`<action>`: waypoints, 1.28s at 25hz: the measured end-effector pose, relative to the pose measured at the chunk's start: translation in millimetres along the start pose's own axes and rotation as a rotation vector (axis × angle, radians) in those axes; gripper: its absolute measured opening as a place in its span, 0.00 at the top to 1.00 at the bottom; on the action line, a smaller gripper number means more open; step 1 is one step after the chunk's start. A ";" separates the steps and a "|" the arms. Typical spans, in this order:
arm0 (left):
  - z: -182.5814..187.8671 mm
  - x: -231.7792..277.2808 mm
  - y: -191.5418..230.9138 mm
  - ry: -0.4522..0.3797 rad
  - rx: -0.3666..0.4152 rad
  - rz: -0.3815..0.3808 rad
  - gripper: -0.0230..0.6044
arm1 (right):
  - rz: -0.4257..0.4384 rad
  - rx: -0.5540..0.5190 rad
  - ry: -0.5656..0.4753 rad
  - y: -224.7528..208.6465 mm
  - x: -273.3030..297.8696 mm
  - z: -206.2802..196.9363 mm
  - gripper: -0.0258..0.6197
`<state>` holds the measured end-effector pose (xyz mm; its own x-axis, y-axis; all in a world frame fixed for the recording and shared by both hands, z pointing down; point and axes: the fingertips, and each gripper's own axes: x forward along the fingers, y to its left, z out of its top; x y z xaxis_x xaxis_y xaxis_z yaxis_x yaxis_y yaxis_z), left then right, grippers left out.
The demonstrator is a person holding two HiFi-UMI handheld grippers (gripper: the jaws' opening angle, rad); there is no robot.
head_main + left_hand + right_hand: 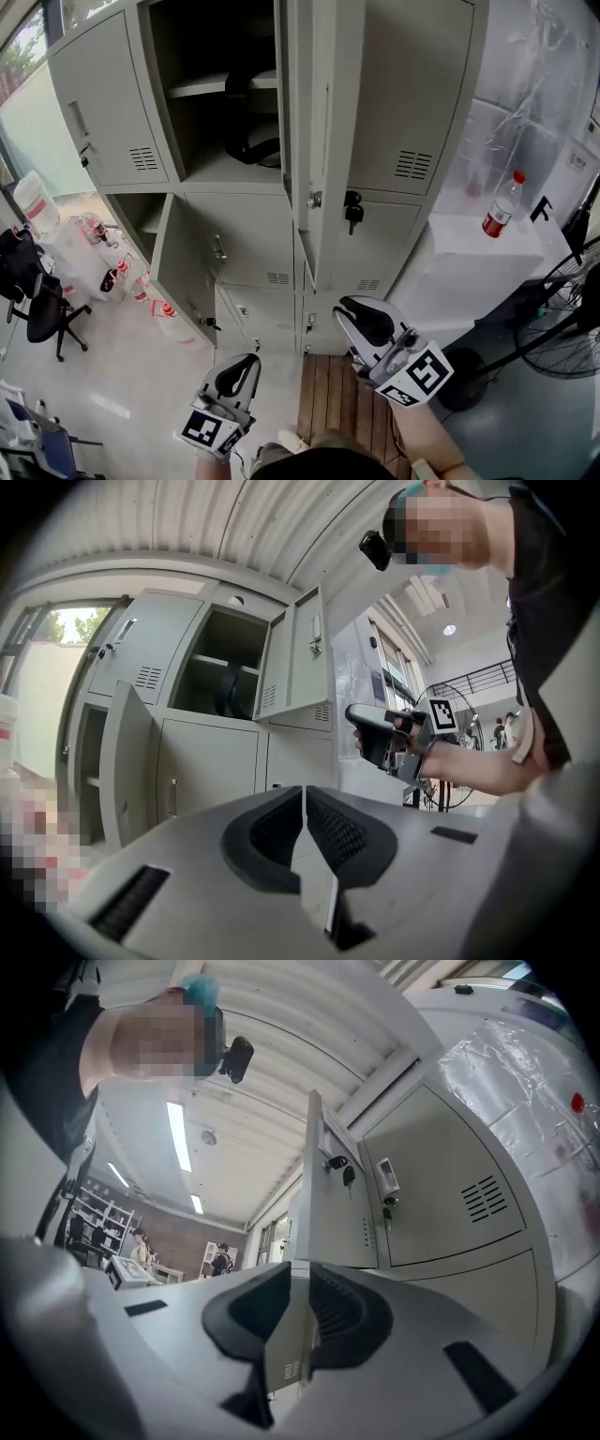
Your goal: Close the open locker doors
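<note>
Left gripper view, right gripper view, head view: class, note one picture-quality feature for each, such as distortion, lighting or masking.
Left gripper view: strong fisheye, black corners, the lockers bowed, a mosaic patch at lower left. Right gripper view: the same fisheye, with the ceiling strip lights blown out white. Head view: soft light without hard shadows, straighter lines, and glare on the plastic sheet.
</note>
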<state>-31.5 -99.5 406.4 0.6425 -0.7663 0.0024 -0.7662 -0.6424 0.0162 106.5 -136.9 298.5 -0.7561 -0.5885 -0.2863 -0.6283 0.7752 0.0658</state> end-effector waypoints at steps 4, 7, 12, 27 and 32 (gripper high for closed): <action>-3.5 -1.7 4.5 0.005 -0.009 -0.015 0.95 | 0.004 -0.012 -0.017 1.2 12.4 3.4 0.84; -4.8 -5.1 7.7 0.011 0.010 -0.004 0.95 | -0.002 -0.010 -0.034 -0.3 16.9 6.9 0.84; -5.7 -19.0 11.2 0.008 0.026 0.046 0.95 | 0.009 -0.031 -0.035 0.8 24.3 12.5 0.84; -8.9 -45.1 31.1 -0.003 0.004 0.146 0.95 | 0.092 -0.007 -0.047 18.1 58.3 7.4 0.84; -6.5 -60.2 47.4 -0.015 -0.011 0.185 0.95 | 0.122 0.000 -0.054 30.9 78.3 3.6 0.84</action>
<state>-106.5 -83.7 413.5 0.4906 -0.8713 -0.0090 -0.8709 -0.4907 0.0276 28.6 -158.2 274.8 -0.8157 -0.4768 -0.3274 -0.5325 0.8401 0.1034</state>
